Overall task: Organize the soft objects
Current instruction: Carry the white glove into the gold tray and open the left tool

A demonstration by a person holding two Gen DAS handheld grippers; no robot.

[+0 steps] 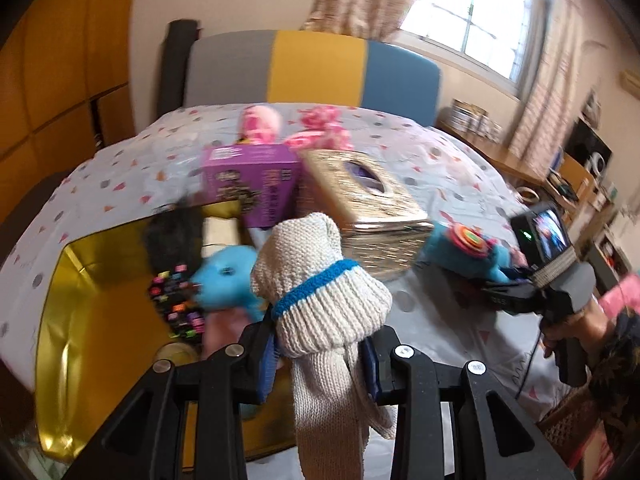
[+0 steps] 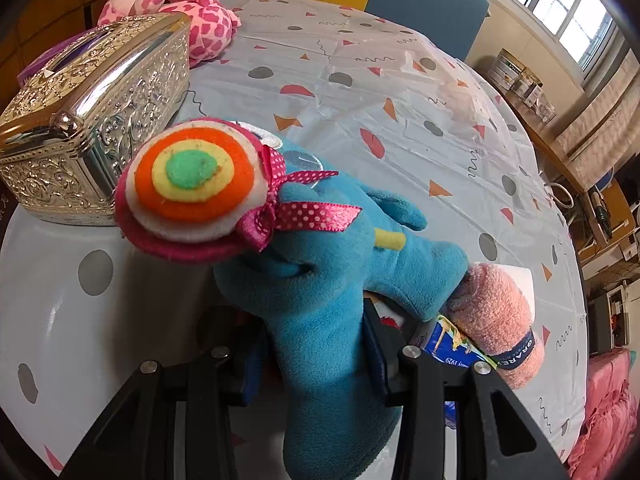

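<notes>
**Soft toys mid-sort, both grippers loaded**

Knitted cream glove (image 1: pixel 320 280) with a blue band is pinched tight in the left gripper (image 1: pixel 320 356), hanging off the table just over the near edge of the gold-lined box (image 1: pixel 80 320). That box already has a blue plush (image 1: pixel 228 276) and a black fuzzy thing with neon squares (image 1: pixel 176 292) in it.

Right gripper (image 2: pixel 316 344) is clamped around the body of a teal plush toy (image 2: pixel 340 280) with a felt lollipop (image 2: pixel 188 184) and pink dotted ribbon, held above the patterned tablecloth (image 2: pixel 400 92). A rolled pink towel (image 2: pixel 500 316) sits just beside it. Silver embossed tissue box (image 2: pixel 88 120) is on the left, and a pink spotted plush (image 2: pixel 200 12) lies behind it.
</notes>
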